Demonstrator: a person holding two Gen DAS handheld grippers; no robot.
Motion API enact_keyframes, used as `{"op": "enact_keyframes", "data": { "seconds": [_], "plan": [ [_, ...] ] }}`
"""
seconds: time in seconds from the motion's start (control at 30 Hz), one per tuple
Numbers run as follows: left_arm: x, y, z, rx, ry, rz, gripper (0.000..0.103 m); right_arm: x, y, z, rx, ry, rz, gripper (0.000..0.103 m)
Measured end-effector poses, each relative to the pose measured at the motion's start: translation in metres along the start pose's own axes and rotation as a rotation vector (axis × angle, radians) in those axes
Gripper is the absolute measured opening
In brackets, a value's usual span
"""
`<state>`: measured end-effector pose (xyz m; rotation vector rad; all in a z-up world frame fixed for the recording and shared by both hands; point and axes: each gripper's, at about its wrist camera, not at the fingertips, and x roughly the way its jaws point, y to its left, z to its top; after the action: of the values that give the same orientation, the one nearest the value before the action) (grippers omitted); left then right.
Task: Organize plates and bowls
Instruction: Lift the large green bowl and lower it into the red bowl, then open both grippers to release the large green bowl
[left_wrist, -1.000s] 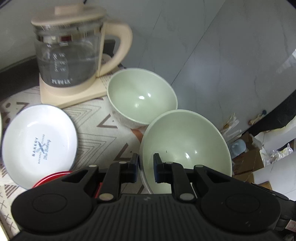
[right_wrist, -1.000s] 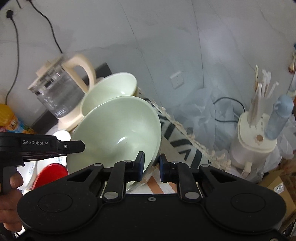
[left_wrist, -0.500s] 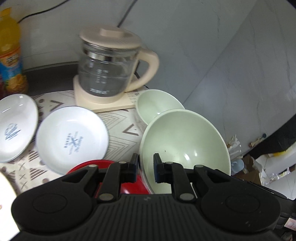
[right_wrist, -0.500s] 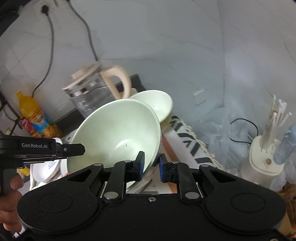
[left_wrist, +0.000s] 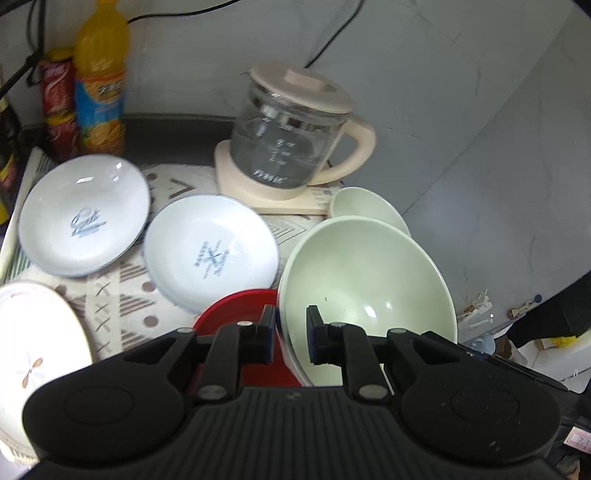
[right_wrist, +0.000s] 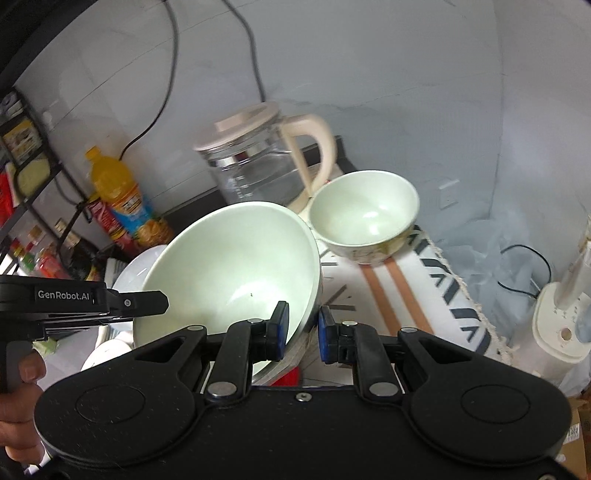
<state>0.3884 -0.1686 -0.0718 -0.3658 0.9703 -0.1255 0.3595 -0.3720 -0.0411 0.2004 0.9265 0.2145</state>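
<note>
Both grippers hold one large pale green bowl (left_wrist: 365, 280) by its rim, lifted above the table. My left gripper (left_wrist: 291, 330) is shut on its left rim. My right gripper (right_wrist: 301, 326) is shut on its right rim; the bowl (right_wrist: 229, 273) fills the middle of that view. A smaller green bowl (right_wrist: 364, 212) sits on the patterned mat behind it and shows in the left wrist view (left_wrist: 364, 206) too. Two white plates with blue print (left_wrist: 83, 214) (left_wrist: 210, 254) lie on the mat. A red plate (left_wrist: 236, 314) lies under my left gripper.
A glass kettle with a cream lid and handle (left_wrist: 291, 136) stands at the back. An orange juice bottle (left_wrist: 99, 85) and a red can (left_wrist: 59, 103) stand at the back left. A white plate (left_wrist: 33, 350) lies at the left edge. The mat's fringed edge (right_wrist: 465, 295) runs along the right.
Both grippers have lifted the large green bowl and drawn back from the kettle and the small bowl. More of the mat, the white plates and the bottles have come into view.
</note>
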Motion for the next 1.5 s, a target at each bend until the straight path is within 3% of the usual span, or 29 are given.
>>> {"op": "enact_keyframes", "data": {
  "seconds": [0.2, 0.83, 1.07, 1.13, 1.3, 1.33, 1.4, 1.5],
  "plan": [
    [-0.004, 0.013, -0.011, -0.015, 0.016, 0.026, 0.015, 0.009, 0.013, -0.005, 0.003, 0.046, 0.020, 0.017],
    [0.039, 0.041, -0.031, -0.036, 0.145, 0.102, 0.016, 0.047, 0.028, -0.038, -0.041, 0.162, -0.036, 0.017],
    [0.045, 0.046, -0.033, -0.036, 0.152, 0.127, 0.019, 0.061, 0.034, -0.043, -0.080, 0.185, -0.049, 0.018],
    [0.044, 0.046, -0.032, -0.029, 0.152, 0.120, 0.024, 0.063, 0.036, -0.043, -0.085, 0.187, -0.045, 0.019],
    [0.035, 0.040, -0.028, 0.009, 0.094, 0.100, 0.055, 0.066, 0.040, -0.042, -0.095, 0.194, -0.056, 0.022],
    [0.033, 0.037, -0.027, 0.021, 0.085, 0.112, 0.058, 0.065, 0.041, -0.041, -0.098, 0.195, -0.058, 0.024],
    [0.027, 0.034, -0.022, 0.035, 0.070, 0.124, 0.065, 0.063, 0.044, -0.040, -0.110, 0.193, -0.066, 0.037],
    [0.018, 0.031, -0.014, 0.035, 0.046, 0.123, 0.066, 0.052, 0.048, -0.035, -0.139, 0.148, -0.068, 0.052]
  ]
}}
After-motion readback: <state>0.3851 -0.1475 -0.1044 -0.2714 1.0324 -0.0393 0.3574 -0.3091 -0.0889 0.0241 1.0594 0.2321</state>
